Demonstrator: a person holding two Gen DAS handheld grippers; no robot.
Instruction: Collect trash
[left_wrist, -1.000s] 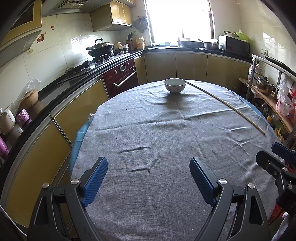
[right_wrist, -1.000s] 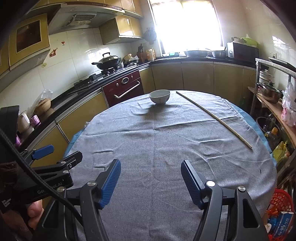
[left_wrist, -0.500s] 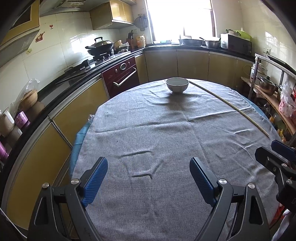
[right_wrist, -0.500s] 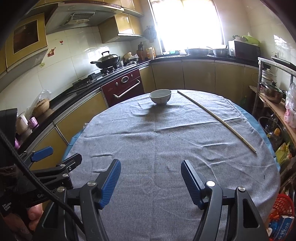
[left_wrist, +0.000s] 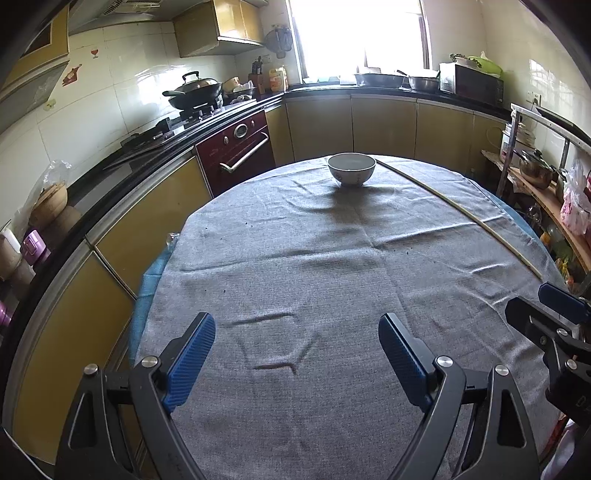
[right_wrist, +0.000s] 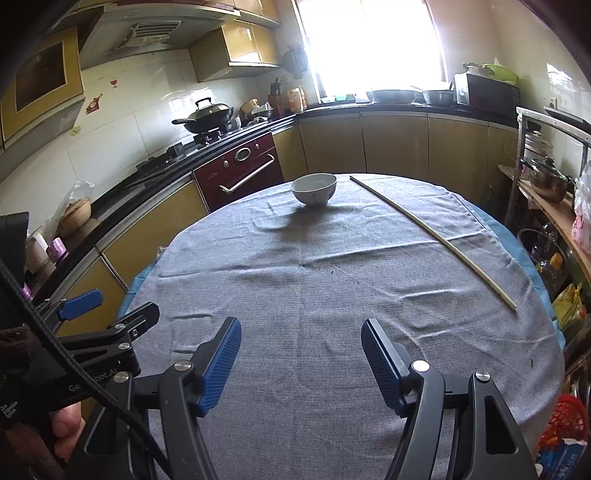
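A white bowl (left_wrist: 351, 173) stands at the far side of the round table under a grey cloth (left_wrist: 332, 266); it also shows in the right wrist view (right_wrist: 314, 189). A long thin pale stick (left_wrist: 458, 210) lies along the table's right side, also in the right wrist view (right_wrist: 432, 236). Small dark crumbs dot the cloth (right_wrist: 332, 272). My left gripper (left_wrist: 297, 350) is open and empty over the near edge. My right gripper (right_wrist: 301, 354) is open and empty beside it.
Yellow cabinets and a dark red oven (left_wrist: 236, 155) curve round the left and back. A wok (left_wrist: 192, 90) sits on the stove. A metal shelf with a pot (left_wrist: 535, 173) stands at the right. A red basket (right_wrist: 565, 417) sits low at the right.
Both views have tilted up and eased back a little; the bowl sits slightly lower in frame. Both grippers stay open and empty.
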